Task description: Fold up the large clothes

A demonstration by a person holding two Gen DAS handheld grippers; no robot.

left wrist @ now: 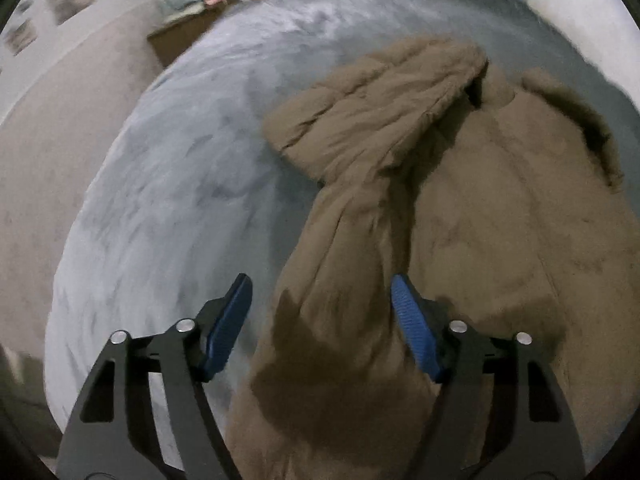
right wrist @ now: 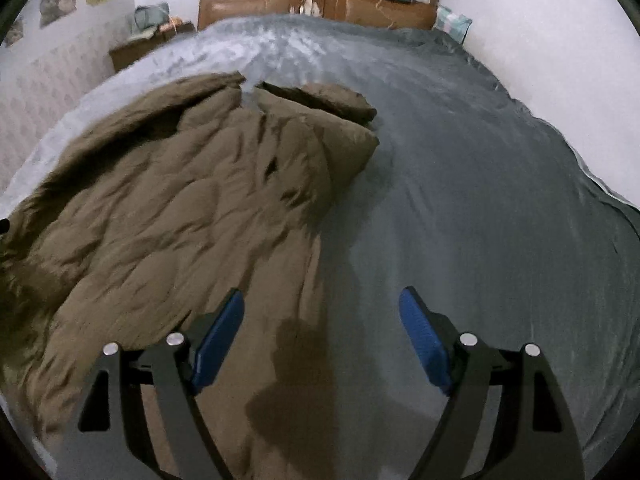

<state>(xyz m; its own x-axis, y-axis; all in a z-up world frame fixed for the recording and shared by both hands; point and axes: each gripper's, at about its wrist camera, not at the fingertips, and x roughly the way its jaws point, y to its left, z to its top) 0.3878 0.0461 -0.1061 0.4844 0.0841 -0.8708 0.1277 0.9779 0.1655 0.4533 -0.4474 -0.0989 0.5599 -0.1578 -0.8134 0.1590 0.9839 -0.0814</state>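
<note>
Brown padded coat (right wrist: pixel 168 216) lies spread on the bed (right wrist: pixel 460 200), over toward its left side and reaching the foot edge where I stand. One sleeve (left wrist: pixel 376 120) is folded across the body of the coat, slanting toward the bed's left edge. The collar end (right wrist: pixel 316 100) points to the wooden headboard (right wrist: pixel 320 0).

My left hand-held gripper (left wrist: pixel 322 328) hangs above the coat's lower part with its blue pads (left wrist: pixel 412 328) spread wide apart, holding nothing; a fold of the brown fabric shows between them. My right hand-held gripper (right wrist: pixel 322 340) is likewise spread, nothing between its pads (right wrist: pixel 218 340) but air, and it hovers over the coat's right-hand edge, where brown cloth meets the grey bedspread.

A nightstand (right wrist: pixel 132 50) stands just beside the bed's head-left corner, with some cloth piled on it. Cat pictures (right wrist: pixel 58 6) hang on the wall above it.
</note>
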